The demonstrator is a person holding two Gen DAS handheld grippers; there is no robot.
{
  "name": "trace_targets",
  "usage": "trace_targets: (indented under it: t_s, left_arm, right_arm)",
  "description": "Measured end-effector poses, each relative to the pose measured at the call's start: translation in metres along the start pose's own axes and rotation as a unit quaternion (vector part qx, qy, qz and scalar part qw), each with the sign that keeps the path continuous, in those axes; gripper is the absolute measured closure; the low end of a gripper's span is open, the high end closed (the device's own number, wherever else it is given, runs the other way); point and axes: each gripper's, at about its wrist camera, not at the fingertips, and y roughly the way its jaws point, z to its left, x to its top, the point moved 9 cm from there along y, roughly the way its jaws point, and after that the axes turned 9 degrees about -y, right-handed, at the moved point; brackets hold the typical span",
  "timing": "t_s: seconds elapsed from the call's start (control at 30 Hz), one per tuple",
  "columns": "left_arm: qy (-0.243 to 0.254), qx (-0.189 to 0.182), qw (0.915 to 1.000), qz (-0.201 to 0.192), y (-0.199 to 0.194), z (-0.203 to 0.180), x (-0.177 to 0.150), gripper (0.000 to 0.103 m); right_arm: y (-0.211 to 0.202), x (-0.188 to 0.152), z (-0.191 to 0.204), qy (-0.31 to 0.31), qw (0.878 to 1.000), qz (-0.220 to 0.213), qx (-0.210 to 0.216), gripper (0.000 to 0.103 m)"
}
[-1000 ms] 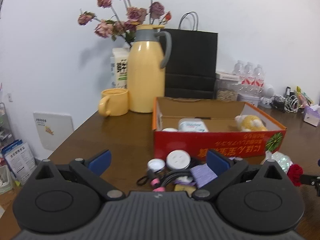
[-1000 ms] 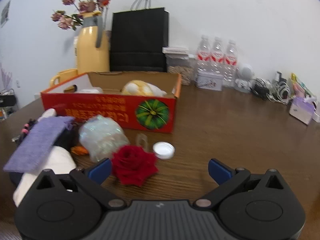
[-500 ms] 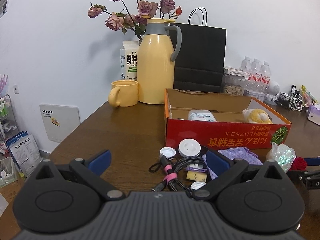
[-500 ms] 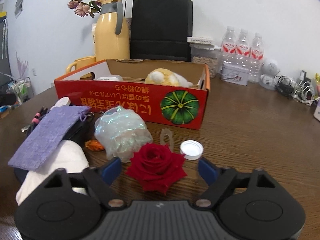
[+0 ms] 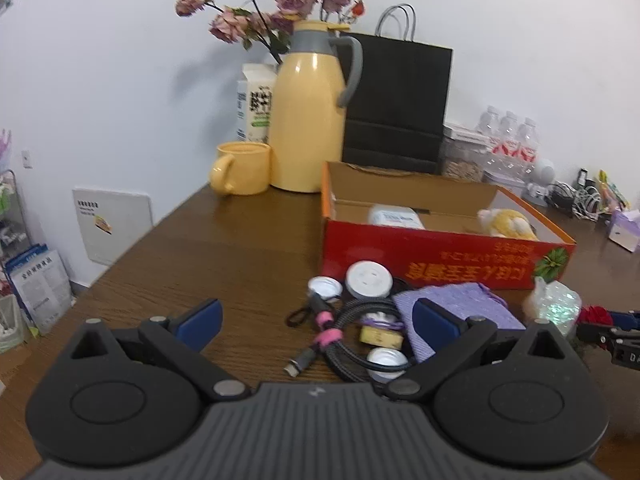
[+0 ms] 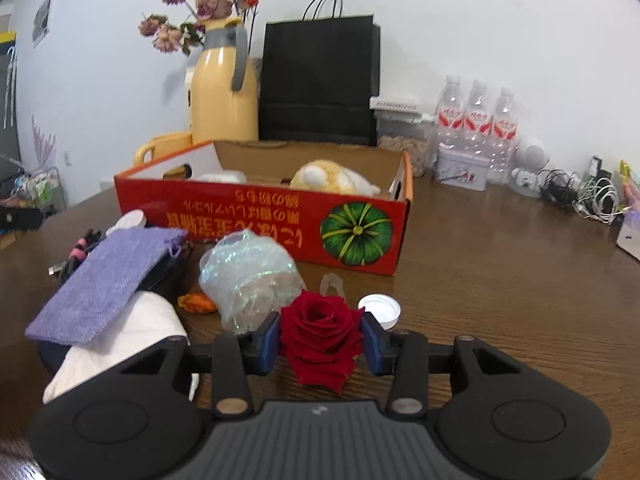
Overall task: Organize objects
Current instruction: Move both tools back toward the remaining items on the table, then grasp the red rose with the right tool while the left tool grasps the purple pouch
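Right claw: right gripper (image 6: 320, 338) closing, its blue pads just meeting the sides of the red rose (image 6: 320, 336); jaws narrow around the bloom.
Rose location: on the table (image 6: 500, 280), in front of the red box (image 6: 260, 220), beside the iridescent wrapped bundle (image 6: 248, 276) and a white cap (image 6: 379, 311).
Left claw: left gripper (image 5: 316, 322) wide, nothing between its pads; it hangs above the cable (image 5: 348, 336) and the purple pouch (image 5: 460, 304).
Risk, crush: petals look soft; a hard squeeze likely bruises or sheds them.
Risk, slip: the grip sits on loose petals, so the bloom may slide out on lifting.
Risk, neighbours: the left pad sits close to the bundle and may drag it.
View difference: left wrist view shows the cable pile, caps and the rose only at its far edge; right wrist view alone shows pads against petals.
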Motion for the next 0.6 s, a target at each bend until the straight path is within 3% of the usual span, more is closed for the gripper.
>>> trace_targets:
  t_s: [0.17, 0.6]
  left_arm:
    - [-0.013, -0.031, 0.9982, 0.049, 0.009, -0.02, -0.012, 0.0]
    - [0.026, -0.077, 0.9912, 0.105, 0.031, -0.089, -0.042, 0.0]
  right_arm:
    - [-0.007, 0.002, -0.003, 0.0, 1.0, -0.014, -0.026, 0.067]
    - [-0.015, 0.007, -0.002, -0.005, 0.999, -0.039, -0.031, 0.068]
